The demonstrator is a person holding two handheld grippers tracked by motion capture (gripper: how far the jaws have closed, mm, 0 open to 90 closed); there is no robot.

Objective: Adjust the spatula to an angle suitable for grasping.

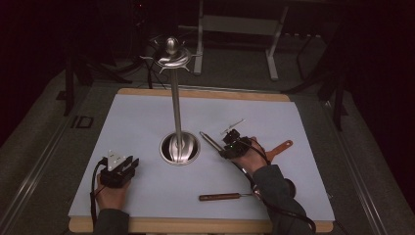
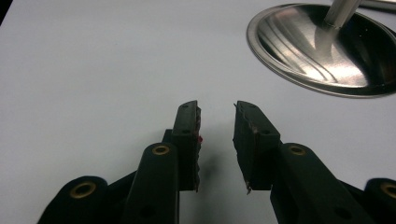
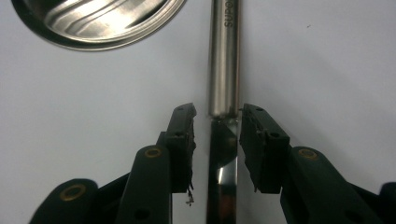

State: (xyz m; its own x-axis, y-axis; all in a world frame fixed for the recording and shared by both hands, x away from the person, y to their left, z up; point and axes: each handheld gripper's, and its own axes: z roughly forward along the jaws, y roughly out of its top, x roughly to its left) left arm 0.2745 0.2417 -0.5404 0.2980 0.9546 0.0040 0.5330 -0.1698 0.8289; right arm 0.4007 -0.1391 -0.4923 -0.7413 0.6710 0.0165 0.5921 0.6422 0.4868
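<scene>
A steel utensil [image 1: 209, 140] with a round handle [image 3: 224, 56] lies on the white board [image 1: 137, 122], just right of the metal stand's round base [image 1: 179, 149]. My right gripper [image 1: 226, 147] sits low over its near end. In the right gripper view the jaws [image 3: 217, 112] stand open on either side of the utensil's flat neck, with a gap at the left pad. My left gripper [image 1: 128, 165] rests at the board's front left, held in a hand. Its jaws [image 2: 217, 107] are open on bare board, and the base [image 2: 322, 51] lies ahead to their right.
A tall pole [image 1: 176, 107] rises from the base to a hooked top [image 1: 171, 56]. A wooden-handled utensil [image 1: 220, 197] lies near the front edge. An orange-brown handle [image 1: 281, 148] lies right of my right hand, and a thin pale stick [image 1: 232, 126] behind it.
</scene>
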